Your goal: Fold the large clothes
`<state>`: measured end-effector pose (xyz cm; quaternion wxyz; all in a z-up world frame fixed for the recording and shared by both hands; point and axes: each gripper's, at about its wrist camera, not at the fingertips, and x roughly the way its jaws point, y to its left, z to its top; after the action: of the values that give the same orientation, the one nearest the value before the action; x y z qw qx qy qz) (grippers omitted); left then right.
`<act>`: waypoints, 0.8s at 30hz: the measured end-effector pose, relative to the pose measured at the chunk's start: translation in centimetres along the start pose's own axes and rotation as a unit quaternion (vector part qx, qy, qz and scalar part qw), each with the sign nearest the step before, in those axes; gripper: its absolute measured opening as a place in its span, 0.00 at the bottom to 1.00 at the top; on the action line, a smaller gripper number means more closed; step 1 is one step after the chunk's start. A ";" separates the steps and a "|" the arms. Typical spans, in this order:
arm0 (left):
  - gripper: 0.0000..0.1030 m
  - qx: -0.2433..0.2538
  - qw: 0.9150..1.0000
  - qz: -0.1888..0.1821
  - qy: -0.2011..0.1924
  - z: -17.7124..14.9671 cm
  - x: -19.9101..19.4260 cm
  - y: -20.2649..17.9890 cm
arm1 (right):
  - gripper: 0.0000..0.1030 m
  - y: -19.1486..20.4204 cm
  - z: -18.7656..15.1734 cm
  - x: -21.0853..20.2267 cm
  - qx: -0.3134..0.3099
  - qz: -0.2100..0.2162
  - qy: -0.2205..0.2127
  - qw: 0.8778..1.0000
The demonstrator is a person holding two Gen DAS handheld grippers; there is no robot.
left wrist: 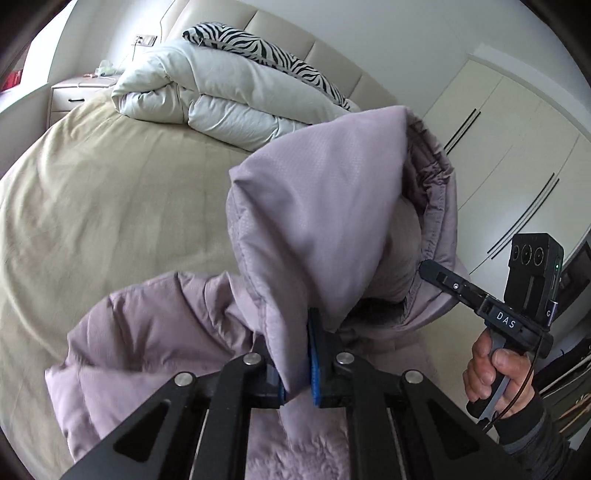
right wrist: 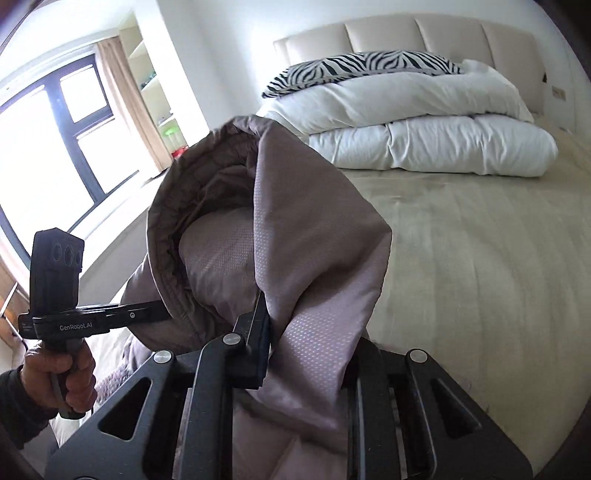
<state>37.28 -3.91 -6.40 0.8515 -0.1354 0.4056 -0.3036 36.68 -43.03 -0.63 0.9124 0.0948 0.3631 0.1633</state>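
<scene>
Two grippers: both mine, each closed on the same mauve padded jacket (left wrist: 317, 206).
Left gripper (left wrist: 298, 365): blue pads pressed together on a fold of the jacket's shell, just below the hood; fabric fills the gap between my jaws.
Right gripper (right wrist: 291, 350): jaws drawn in on a bunched strip of the same fabric; only one finger (right wrist: 258, 332) shows, the other is hidden behind the cloth.
Right gripper seen from the left wrist (left wrist: 436, 273): its tip touches the gathered rim of the hood; the hand (left wrist: 495, 373) squeezes the handle.
Left gripper seen from the right wrist (right wrist: 155, 310): its tip goes into the hood's edge from the window side; the hand (right wrist: 62, 373) grips the handle.
Jacket position: lifted between my two grips, hood standing upright above both jaws, a sleeve and the body drooping toward the bed below the left jaws; fleecy lining shows at the bottom of the left view.
Surface: bed (left wrist: 110, 206) with a beige cover, wrinkled but flat.
Far end of bed: folded white duvet (right wrist: 436, 144) with a zebra-print pillow (right wrist: 369, 66) on top, against a padded headboard (right wrist: 424, 33).
Room: window (right wrist: 55, 129) beside the bed, nightstand (left wrist: 74, 94), pale wardrobe doors (left wrist: 517, 155).
Open room: the wide beige stretch between jacket and duvet is bare; the duvet lies well apart from the hood.
</scene>
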 end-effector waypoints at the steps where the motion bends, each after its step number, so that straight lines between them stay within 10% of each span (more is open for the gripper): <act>1: 0.10 0.002 1.000 -0.003 -0.004 -1.5 -1.0 -0.5 | 0.17 0.9 -1.0 -1.3 -0.009 0.004 -0.006 1.000; 14: 0.28 -0.003 0.999 0.041 0.021 -14.6 -10.0 0.5 | 0.18 4.6 -18.1 -7.8 -0.007 -0.042 0.107 0.993; 24: 0.61 0.084 0.990 0.068 -0.092 -7.4 -12.5 -5.0 | 0.18 6.1 -17.5 -14.5 0.039 -0.035 0.030 0.998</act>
<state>23.43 0.17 -1.07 0.9123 -0.0628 0.3068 -0.2641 13.21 -41.70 -2.23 0.9017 0.1125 0.3998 0.1201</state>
